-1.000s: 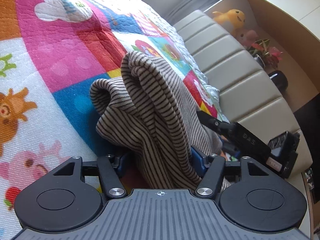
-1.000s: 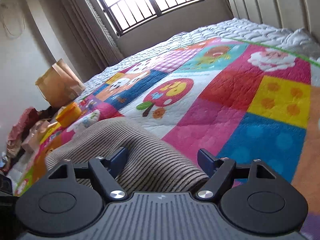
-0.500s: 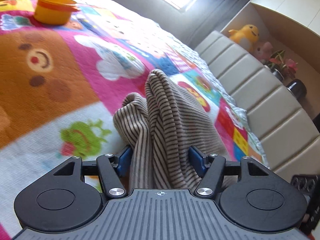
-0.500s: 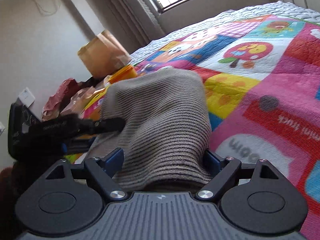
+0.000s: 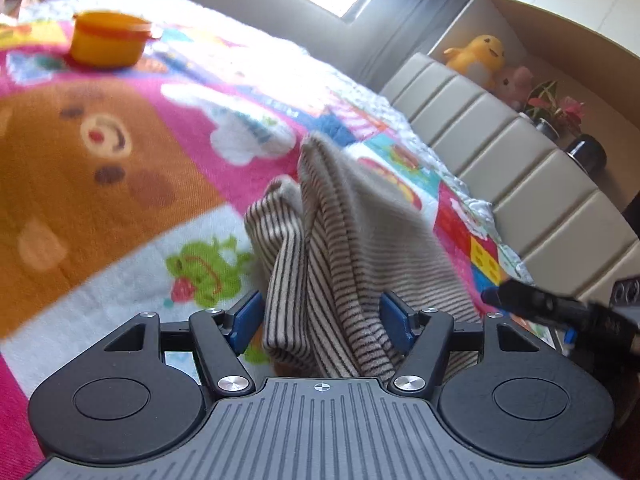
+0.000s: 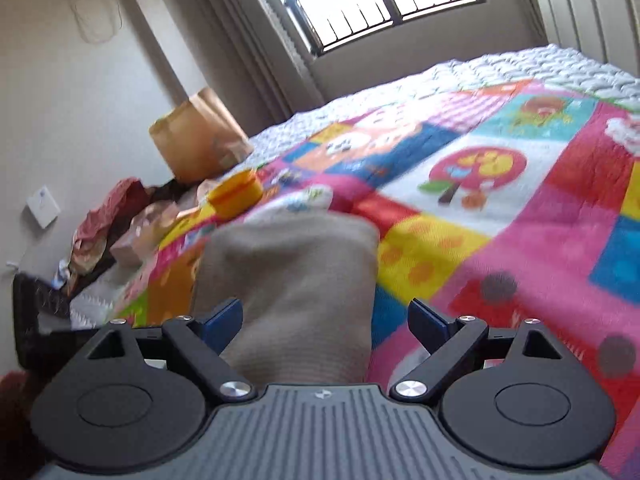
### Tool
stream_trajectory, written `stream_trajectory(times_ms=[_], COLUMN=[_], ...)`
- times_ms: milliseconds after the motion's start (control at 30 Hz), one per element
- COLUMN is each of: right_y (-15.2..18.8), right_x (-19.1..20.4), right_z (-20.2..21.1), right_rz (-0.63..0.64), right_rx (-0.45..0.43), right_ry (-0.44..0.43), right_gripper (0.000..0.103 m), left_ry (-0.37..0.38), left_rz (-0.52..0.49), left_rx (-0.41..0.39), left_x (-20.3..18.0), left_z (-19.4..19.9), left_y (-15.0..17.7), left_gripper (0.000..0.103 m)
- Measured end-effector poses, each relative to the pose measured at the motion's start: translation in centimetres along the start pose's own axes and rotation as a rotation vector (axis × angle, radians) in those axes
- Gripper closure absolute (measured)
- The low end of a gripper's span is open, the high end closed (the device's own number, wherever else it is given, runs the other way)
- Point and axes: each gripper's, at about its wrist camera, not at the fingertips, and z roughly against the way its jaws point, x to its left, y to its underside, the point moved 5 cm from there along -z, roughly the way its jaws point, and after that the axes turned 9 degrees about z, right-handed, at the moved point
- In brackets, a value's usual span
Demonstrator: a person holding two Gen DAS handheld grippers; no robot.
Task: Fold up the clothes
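A beige striped garment (image 5: pixel 352 248) is bunched over the colourful quilt (image 5: pixel 100 184) on the bed. It runs between the blue pads of my left gripper (image 5: pixel 322 316), whose jaws stand apart around the cloth. In the right wrist view the same garment (image 6: pixel 296 280) lies between the pads of my right gripper (image 6: pixel 326 322), whose jaws are also wide apart, the right pad clear of the cloth. The right gripper's tip (image 5: pixel 540 304) shows at the right in the left wrist view.
An orange lidded tub (image 5: pixel 108 40) stands on the quilt (image 6: pixel 500 216) at the far left and shows in the right wrist view (image 6: pixel 236 194). A padded headboard (image 5: pixel 520 168) borders the bed. A brown paper bag (image 6: pixel 200 136) and clutter lie beside the bed.
Both grippers have swung with the garment toward the tub end of the bed. The jaws of both have widened around the cloth.
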Motion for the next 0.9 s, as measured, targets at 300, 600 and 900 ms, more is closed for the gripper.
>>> stream_trajectory(times_ms=[300, 600, 900], right_y=[-0.7, 3.2, 3.3], right_x=[-0.4, -3.4, -2.6], right_z=[-4.3, -4.9, -5.0], right_rz=[0.019, -0.064, -0.027], right_rx=[0.016, 0.003, -0.004], right_ry=[0.044, 0.067, 0.082], right_gripper=[0.021, 0.01, 0.006], left_ry=[0.019, 0.078, 0.024], left_rz=[-0.017, -0.094, -0.121], left_rx=[0.001, 0.031, -0.002], left_x=[-0.7, -3.0, -2.6], left_z=[-2.2, -3.8, -2.6], left_y=[-3.1, -1.1, -1.5], left_gripper=[0.042, 0.049, 0.052])
